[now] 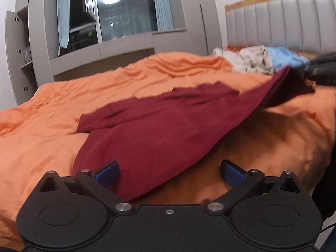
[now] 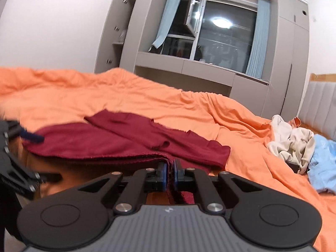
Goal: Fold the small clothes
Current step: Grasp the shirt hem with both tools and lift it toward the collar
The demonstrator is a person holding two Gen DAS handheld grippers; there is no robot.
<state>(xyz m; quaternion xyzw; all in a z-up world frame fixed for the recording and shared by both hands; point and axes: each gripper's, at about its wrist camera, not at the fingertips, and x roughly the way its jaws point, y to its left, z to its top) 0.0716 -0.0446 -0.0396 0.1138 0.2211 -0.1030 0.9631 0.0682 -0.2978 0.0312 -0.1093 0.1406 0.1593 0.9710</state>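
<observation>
garment: dark red top [image 1: 159, 130] spread on the orange bed cover [image 1: 52, 105], one edge lifted off the bed at my right side — the rest lies flat w/ a sleeve trailing twd the far left.
long axis: runs roughly from just ahead of my left gripper [image 1: 168, 174] diagonally up to my right gripper [image 2: 170, 177]; the lifted edge sags between the two.
right gripper: pressed together, pinching a bunched hem of the red top — cloth squeezed between the blue pads [image 2: 162, 176], some hanging below them.
left gripper: spread wide, holding nothing. Left pad [image 1: 108, 173] sits at or over the near corner of the cloth, right pad is over bare cover; can't tell if either touches.
nearer arm: left, for the near corner — it lies right at that gripper's mouth, slightly left of centre.
next move, my guess: shift left gripper a bit left & fwd so the corner falls between the pads, then close.
other stuff: pile of beige and blue clothes [image 2: 300, 147] near the headboard [image 1: 283, 21], well apart from the red top.
</observation>
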